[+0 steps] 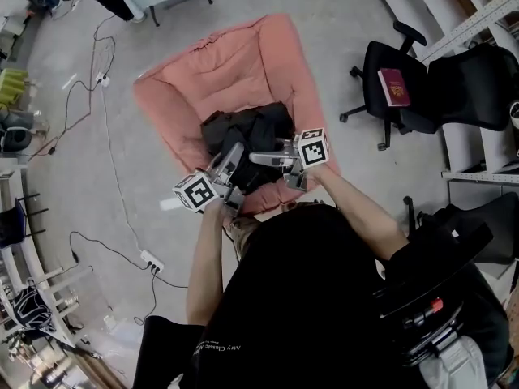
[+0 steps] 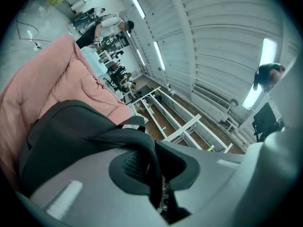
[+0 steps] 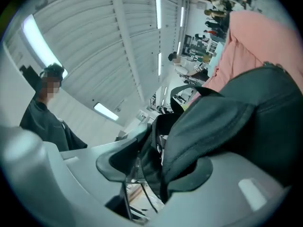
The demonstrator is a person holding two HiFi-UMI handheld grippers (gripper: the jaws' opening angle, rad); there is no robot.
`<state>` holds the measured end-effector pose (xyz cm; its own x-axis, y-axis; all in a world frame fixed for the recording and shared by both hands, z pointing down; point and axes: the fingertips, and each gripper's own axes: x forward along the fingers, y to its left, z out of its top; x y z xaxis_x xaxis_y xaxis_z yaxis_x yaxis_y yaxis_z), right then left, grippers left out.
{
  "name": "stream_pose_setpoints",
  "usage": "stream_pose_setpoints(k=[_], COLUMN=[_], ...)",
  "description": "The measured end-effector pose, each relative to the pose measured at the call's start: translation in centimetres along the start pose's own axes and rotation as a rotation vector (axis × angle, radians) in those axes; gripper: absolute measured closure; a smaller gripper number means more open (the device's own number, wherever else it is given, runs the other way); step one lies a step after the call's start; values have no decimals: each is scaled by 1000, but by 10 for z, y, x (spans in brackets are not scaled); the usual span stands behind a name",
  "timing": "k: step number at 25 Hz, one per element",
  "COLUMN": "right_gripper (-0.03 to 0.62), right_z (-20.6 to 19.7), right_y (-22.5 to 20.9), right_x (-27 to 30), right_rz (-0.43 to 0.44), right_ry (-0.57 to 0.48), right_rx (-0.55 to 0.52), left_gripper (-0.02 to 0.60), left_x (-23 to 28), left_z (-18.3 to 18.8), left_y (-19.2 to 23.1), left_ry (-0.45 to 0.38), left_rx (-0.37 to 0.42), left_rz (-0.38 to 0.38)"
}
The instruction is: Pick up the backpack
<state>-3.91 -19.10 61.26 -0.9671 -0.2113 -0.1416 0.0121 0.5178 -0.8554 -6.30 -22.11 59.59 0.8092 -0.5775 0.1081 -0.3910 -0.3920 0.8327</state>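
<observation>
- While it lies slumped on the pink floor cushion, the black backpack has its near edge right at both sets of jaws.
- The left gripper is clamped on a thin strap.
- The right gripper has its jaws wide apart, with the padded shoulder strap lying loose between them. It probably needs to close before the lift.

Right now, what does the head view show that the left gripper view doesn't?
Only the head view shows the black chair with a red book on it, and a power strip on the floor. Only the left gripper view shows the ceiling lights and white shelves. Both show the black backpack on the pink cushion and the left gripper, which its own view shows shut on a strap.
</observation>
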Motion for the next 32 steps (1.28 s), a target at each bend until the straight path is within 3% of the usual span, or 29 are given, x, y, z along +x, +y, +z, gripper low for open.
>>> stream_pose_setpoints(k=[1, 4, 7, 12, 14, 18, 23, 25, 27, 32], right_gripper=[373, 423, 499, 511, 522, 510, 459, 440, 434, 436], right_z=[-2, -8, -9, -14, -14, -13, 9, 26, 40, 55], right_y=[-3, -8, -5, 9, 13, 11, 9, 9, 6, -26], right_x=[2, 2, -5, -13, -15, -16, -35, -43, -45, -41], right_rz=[-34, -74, -44, 19, 28, 2, -1, 27, 24, -97], right_ry=[18, 74, 87, 135, 155, 137, -84, -196, -254, -265], right_rx=[-45, -79, -50, 5, 11, -2, 42, 91, 94, 10], left_gripper=[548, 549, 545, 518, 518, 514, 550, 558, 560, 569], left_x=[4, 10, 9, 10, 16, 26, 23, 19, 15, 6], left_z=[-4, -15, -17, -19, -15, -17, -23, -34, -44, -53], left_y=[-1, -2, -2, -4, -5, 3, -11, -14, -13, -14], left_ry=[13, 52, 61, 73, 46, -25, -26, 4, 31, 19], left_rx=[-12, -5, 21, 16, -65, -357, -547, -556, -512, -567], left_rz=[-3, 13, 31, -2, -56, -148, -291, -310, -269, -283])
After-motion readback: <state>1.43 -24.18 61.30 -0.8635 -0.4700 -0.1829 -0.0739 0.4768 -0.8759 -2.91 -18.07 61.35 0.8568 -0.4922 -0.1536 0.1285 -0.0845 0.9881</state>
